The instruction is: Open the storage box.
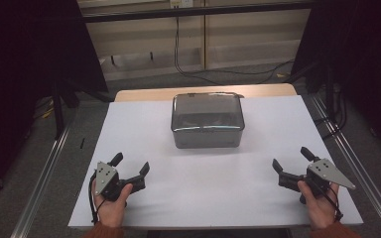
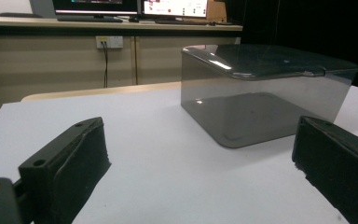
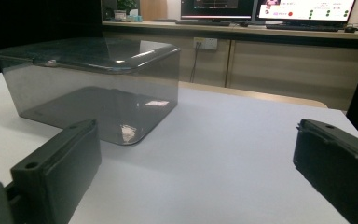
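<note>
Behind smoked walls, the box's [image 1: 207, 120] contents are obscured; dark shapes are glimpsed under its lid. Both tongs, left [image 1: 130, 166] and right [image 1: 289, 157], are spread wide, empty, on the bench [image 1: 203, 183].

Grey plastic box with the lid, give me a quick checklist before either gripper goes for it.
1. Lid seated on the grey translucent box: ok.
2. Left gripper jaws open, nothing between them: ok.
3. Right gripper jaws open, nothing between them: ok.
4. White table surface between grippers and box free of obstacles: ok.
5. Box contents: cannot tell, walls too dark.
6. Lid latched: cannot tell.
</note>
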### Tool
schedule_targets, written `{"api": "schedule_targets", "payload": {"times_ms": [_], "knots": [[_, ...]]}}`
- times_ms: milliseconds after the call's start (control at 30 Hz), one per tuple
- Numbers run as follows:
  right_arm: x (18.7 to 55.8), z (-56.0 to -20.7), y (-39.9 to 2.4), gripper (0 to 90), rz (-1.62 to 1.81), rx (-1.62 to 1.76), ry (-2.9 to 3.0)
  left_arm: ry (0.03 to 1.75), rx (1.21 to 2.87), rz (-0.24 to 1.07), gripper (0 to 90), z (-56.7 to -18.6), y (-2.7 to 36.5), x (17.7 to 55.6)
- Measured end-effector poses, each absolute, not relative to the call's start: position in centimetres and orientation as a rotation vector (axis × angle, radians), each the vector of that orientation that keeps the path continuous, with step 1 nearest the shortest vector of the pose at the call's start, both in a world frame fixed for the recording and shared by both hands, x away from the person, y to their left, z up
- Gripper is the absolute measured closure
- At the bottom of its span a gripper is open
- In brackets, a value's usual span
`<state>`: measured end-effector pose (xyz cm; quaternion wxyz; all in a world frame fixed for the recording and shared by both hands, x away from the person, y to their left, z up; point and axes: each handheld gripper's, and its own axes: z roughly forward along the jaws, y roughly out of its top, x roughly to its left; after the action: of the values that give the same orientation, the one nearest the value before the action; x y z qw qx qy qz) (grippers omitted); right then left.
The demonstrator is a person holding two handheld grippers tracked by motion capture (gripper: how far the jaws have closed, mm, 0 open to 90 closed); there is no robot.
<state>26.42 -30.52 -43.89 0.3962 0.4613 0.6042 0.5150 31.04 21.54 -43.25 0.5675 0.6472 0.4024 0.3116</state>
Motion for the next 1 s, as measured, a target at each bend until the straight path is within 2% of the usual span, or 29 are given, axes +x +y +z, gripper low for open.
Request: {"api": "schedule_targets", "payload": {"times_ms": [433, 533, 1000], "knots": [[26.5, -43.9, -29.7, 0.5, 1.312, 1.132, 1.568, 0.962, 1.537, 0.695, 3.9, -43.3, 21.5, 31.3], [26.7, -44.0, -29.5, 0.5, 1.330, 1.135, 1.577, 0.957, 1.538, 0.661, 7.0, -43.3, 21.3, 31.2], [27.3, -44.0, -27.8, 1.0, 1.326, 1.103, 1.632, 0.941, 1.539, 0.679, 4.5, -43.3, 21.2, 31.1]]}}
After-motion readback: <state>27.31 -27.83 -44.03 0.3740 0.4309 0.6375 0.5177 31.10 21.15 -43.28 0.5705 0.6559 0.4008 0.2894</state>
